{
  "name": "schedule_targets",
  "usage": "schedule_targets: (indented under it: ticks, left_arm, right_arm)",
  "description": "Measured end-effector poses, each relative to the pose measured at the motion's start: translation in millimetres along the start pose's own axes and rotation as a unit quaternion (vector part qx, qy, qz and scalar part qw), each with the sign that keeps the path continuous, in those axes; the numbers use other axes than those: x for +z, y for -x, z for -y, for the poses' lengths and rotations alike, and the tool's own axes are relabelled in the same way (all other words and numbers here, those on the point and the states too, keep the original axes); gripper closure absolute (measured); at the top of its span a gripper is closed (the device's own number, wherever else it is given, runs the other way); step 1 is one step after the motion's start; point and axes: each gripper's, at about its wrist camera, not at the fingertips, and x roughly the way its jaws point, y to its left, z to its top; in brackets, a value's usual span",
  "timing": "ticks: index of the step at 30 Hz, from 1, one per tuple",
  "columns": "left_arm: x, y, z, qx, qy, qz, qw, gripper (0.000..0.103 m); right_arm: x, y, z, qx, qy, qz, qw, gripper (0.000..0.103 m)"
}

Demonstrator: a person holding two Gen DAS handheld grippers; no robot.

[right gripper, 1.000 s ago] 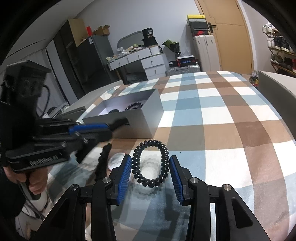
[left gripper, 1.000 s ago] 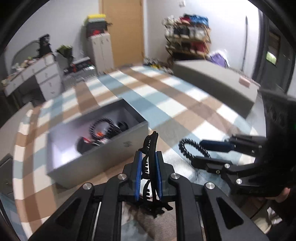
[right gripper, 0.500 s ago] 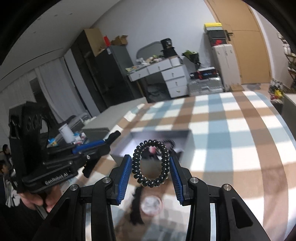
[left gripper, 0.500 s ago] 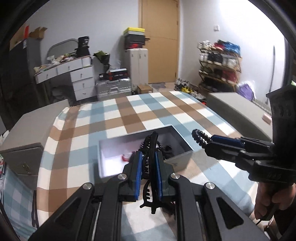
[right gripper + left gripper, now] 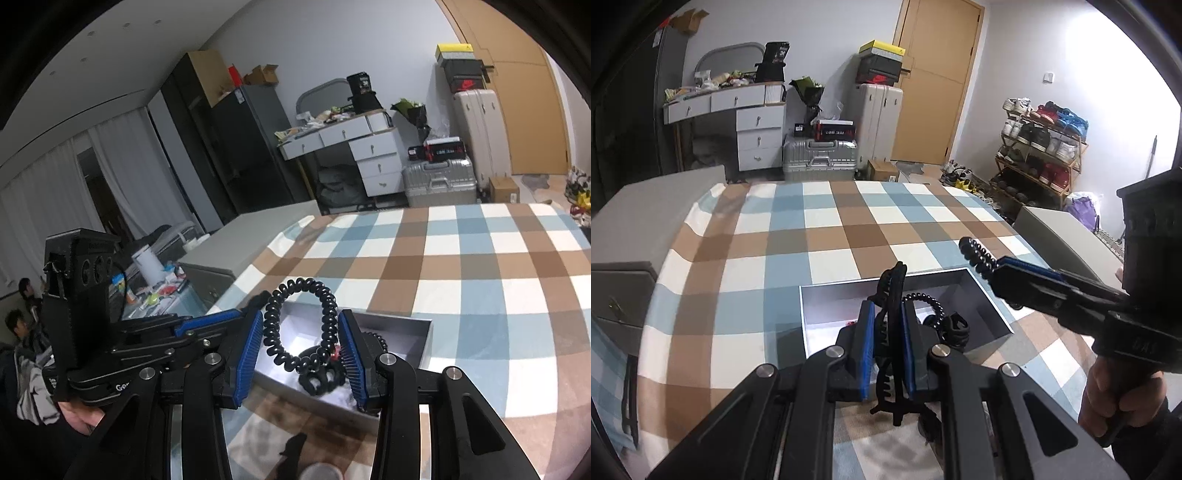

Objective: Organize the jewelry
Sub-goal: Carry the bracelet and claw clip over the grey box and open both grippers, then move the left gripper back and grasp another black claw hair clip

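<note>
Below both tools sits the gray box (image 5: 991, 314) on the checked bed. The left tool (image 5: 888, 347) squeezes a black hair clip (image 5: 890, 295) standing upright. The right tool (image 5: 301, 338) holds a black coil ring (image 5: 303, 325), also above the box.

We cannot make out the dark pieces lying in the gray box (image 5: 991, 301): the left gripper (image 5: 888, 334) and its black clip (image 5: 891, 314) cover most of them. A round whitish object (image 5: 320, 473), perhaps a cup, is cut off by the bottom edge.
</note>
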Motion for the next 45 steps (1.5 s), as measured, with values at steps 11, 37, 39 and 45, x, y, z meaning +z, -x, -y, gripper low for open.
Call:
schedule_targets:
  ticks: [11, 37, 39, 45]
  left_arm:
    - [2, -24, -7, -0.029, 0.004, -0.027, 0.9992, 0.094]
    - [4, -4, -17, -0.013, 0.025, 0.004, 0.9996, 0.042]
    - [3, 2, -17, -0.004, 0.03, 0.012, 0.9995, 0.038]
    - [-5, 15, -12, 0.001, 0.031, 0.029, 0.9991, 0.036]
  right_arm:
    - [-10, -32, 19, -0.005, -0.015, -0.039, 0.999, 0.062]
    - [-9, -6, 12, -0.025, 0.007, 0.009, 1.0, 0.026]
    - [-9, 2, 9, -0.034, 0.013, 0.022, 0.999, 0.021]
    - [-14, 27, -7, -0.057, 0.038, 0.048, 0.997, 0.015]
